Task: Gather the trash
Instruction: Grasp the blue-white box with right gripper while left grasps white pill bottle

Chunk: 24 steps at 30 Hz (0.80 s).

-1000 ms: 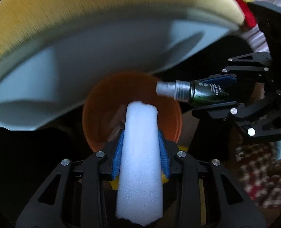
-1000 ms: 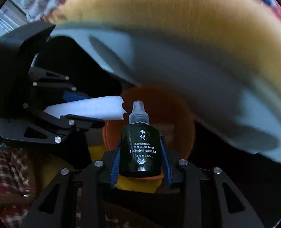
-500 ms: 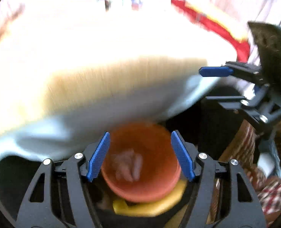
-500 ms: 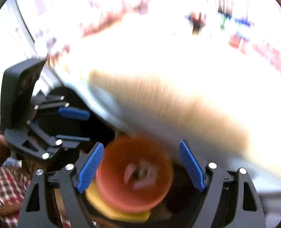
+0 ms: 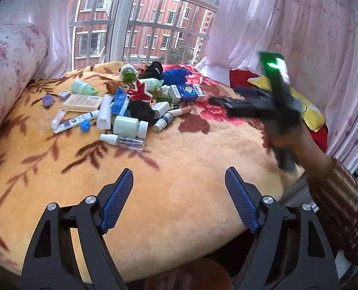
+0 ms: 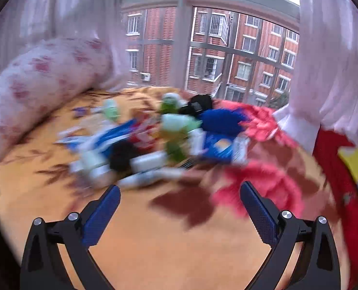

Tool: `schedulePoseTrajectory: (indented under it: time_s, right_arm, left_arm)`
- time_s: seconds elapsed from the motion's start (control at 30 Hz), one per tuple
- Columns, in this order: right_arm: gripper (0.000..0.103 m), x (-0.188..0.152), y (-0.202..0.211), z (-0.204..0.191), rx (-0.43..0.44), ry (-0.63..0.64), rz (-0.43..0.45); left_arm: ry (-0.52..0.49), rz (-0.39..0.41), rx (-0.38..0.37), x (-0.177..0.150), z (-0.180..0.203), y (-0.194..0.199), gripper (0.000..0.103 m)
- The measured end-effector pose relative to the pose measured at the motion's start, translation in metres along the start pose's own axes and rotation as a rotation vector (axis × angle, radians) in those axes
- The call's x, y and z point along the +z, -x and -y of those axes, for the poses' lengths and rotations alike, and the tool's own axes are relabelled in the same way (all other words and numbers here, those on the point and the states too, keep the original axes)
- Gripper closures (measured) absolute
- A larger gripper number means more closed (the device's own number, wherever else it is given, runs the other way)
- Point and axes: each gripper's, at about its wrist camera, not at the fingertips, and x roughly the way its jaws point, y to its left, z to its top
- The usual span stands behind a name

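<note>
Trash lies in a heap on the blanket, far ahead of both claws. Left claw is nearer, with the heap up and to its left. Right claw is wide apart too. Both have just opened and hold nothing.

A heap of trash lies on the far part of the bed's yellow floral blanket, near the window. It holds white bottles and tubes lying on their sides, a pale green jar, a blue-and-white carton, a flat beige box, a blue cap and a clear spray bottle nearest. The right wrist view blurs it.
</note>
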Motion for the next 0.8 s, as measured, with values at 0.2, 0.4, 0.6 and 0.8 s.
schedulePoseTrajectory:
  time_s: [0.2, 0.4, 0.6, 0.8]
  right_arm:
    - [0.006, 0.025, -0.084, 0.024, -0.13, 0.353, -0.045]
    - [0.015, 0.026, -0.148, 0.017, -0.166, 0.788, -0.153]
    - [0.036, 0.029, -0.201, 0.02, -0.071, 0.901, -0.277]
    - [0.043, 0.055, -0.211, 0.05, 0.021, 0.55, -0.379]
  left_arm:
    - [-0.003, -0.059, 0.014, -0.003, -0.016, -0.028, 0.026]
    - [0.056, -0.099, -0.004, 0.003, -0.033, -0.054, 0.026]
    - [0.082, -0.136, 0.002, 0.004, -0.042, -0.073, 0.026]
    - [0.136, -0.169, -0.006, 0.002, -0.053, -0.082, 0.026]
